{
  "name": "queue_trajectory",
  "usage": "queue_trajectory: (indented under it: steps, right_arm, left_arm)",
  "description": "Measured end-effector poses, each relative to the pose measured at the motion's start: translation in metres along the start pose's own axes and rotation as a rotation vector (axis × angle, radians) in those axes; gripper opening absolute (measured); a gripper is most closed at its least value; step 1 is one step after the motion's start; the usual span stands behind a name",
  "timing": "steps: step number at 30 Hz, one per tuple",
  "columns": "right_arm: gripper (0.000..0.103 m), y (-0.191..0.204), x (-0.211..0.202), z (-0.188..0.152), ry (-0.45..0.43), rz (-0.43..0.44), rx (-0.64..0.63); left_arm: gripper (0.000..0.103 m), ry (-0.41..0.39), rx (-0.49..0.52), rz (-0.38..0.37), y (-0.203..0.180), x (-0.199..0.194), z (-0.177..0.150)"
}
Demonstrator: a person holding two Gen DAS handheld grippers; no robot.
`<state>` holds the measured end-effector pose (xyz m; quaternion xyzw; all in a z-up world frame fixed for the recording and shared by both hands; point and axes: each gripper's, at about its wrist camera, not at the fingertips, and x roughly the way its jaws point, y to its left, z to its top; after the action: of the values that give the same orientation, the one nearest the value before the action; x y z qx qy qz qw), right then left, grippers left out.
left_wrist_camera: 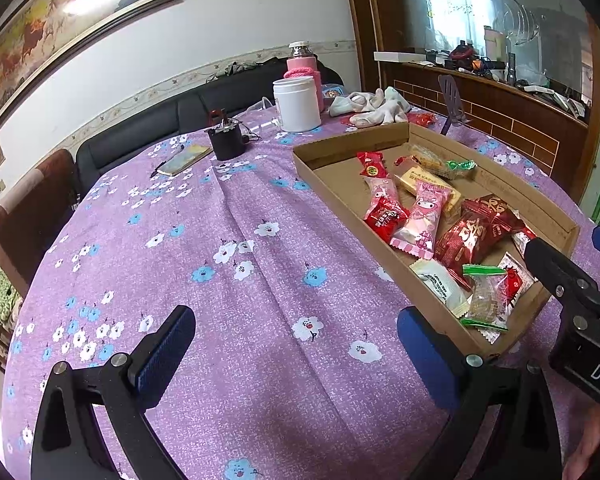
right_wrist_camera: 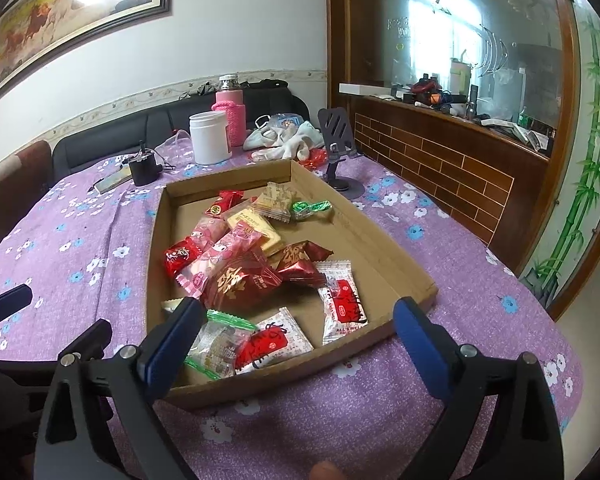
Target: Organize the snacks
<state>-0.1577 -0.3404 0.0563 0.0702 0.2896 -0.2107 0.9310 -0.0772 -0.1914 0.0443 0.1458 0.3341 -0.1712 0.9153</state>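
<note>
Two hand-held grippers hover at the tabletop's [left_wrist_camera: 260,280] near edge. The cardboard tray [right_wrist_camera: 364,236] of snacks [right_wrist_camera: 240,280] lies straight ahead of the right hand-held gripper [right_wrist_camera: 300,344], its long axis running away; the left hand-held gripper [left_wrist_camera: 296,352] sits beside it. Both stand wide open, holding nothing.

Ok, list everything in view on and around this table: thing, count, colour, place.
cardboard tray: one, brown, on the tablecloth
snack packets: over ten; red, pink, yellow, white, green; in the tray
tablecloth: one, purple floral, over the table
white jar: one, far side
pink-sleeved bottle: one, behind the jar
phone stand: one, grey, beyond the tray
white cloths: heap, far side
notebook: one, far left
left gripper: blue fingers, open, over cloth
right gripper: blue fingers, open, over the tray's near end
</note>
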Motion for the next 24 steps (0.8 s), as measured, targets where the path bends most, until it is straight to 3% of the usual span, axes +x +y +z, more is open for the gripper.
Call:
queue_trajectory:
  steps: [24]
  right_arm:
    - [0.096,-0.0026,-0.0034,-0.0016,0.005,0.007,0.011]
  left_arm:
    - [0.102,-0.003,0.016,0.021,-0.0016,-0.0001,0.0001]
